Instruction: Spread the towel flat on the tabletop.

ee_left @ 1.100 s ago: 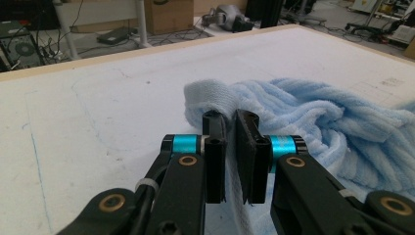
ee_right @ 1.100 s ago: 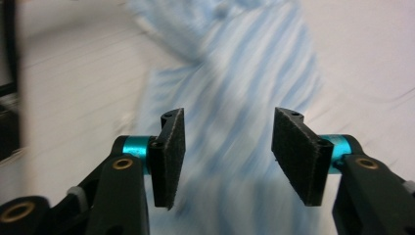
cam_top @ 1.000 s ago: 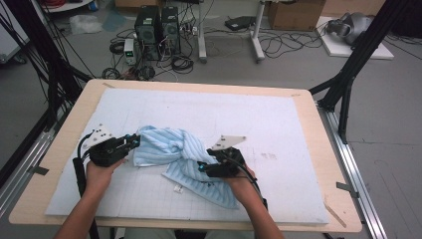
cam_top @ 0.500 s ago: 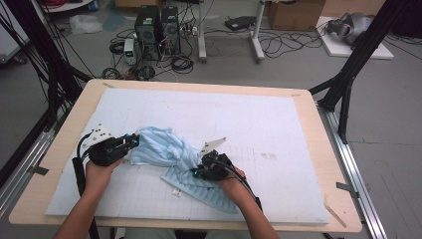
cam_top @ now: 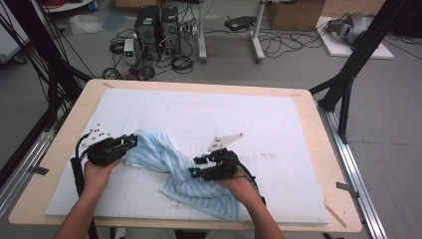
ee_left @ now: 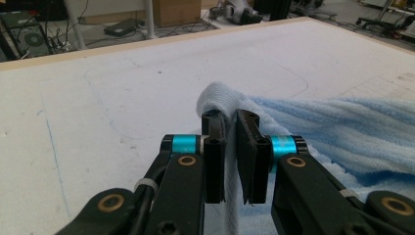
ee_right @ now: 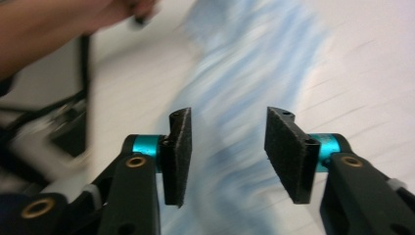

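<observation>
Spreading out a rumpled blue striped towel (cam_top: 169,167) on the white mat (cam_top: 278,124)

Lying twisted near the mat's front edge, between both hands. Pinching one folded towel corner firmly in the left gripper (ee_left: 230,128), jaws pressed together on the cloth. Hovering the right gripper (ee_right: 227,128) over the blue stripes with jaws spread, nothing between them. Judging the next grab: aiming for a free corner or hem rather than the bunched middle, closing fully before any pull, anchoring the left corner low against the mat, then drawing sideways to undo the twist without dragging the whole cloth.
</observation>
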`<action>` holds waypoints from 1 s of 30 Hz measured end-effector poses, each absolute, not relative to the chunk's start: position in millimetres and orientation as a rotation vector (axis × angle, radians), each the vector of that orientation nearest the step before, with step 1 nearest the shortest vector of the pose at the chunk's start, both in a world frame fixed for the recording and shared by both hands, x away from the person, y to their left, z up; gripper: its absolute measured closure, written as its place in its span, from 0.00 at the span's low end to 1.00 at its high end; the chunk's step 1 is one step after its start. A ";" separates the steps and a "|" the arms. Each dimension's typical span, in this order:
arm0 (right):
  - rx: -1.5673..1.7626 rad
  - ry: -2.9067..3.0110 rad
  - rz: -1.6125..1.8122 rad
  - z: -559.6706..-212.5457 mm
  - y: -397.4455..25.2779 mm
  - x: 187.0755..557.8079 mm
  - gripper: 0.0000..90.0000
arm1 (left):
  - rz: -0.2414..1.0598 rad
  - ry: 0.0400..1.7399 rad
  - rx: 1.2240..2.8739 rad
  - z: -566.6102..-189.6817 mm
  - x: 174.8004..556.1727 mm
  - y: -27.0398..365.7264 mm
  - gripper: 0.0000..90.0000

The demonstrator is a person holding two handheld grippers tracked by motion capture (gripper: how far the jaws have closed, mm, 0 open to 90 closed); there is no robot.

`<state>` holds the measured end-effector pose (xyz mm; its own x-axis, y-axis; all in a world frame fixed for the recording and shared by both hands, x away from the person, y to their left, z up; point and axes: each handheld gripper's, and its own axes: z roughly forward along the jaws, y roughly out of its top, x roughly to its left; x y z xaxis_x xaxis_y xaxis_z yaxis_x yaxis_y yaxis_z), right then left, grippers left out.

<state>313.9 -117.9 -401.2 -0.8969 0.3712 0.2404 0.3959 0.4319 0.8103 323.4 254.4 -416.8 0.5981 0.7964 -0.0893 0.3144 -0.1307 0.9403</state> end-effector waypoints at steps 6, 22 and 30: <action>-0.955 -2.747 -1.532 -399.6 -101.7 360.1 0.60 | 0.541 0.927 1.715 -418.1 323.5 254.6 0.90; -0.803 -3.019 -1.133 -439.1 1.5 391.7 0.50 | 0.516 0.947 1.712 -421.5 321.6 261.1 0.89; -0.721 -3.043 -1.122 -435.8 3.9 387.2 0.93 | 0.520 0.946 1.711 -421.4 321.6 261.8 0.89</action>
<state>387.2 3.9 -435.8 -0.8901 0.4553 -0.0196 0.3337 0.6805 0.6524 321.6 261.8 -421.4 0.5911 0.7993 -0.1086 0.3369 -0.1224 0.9336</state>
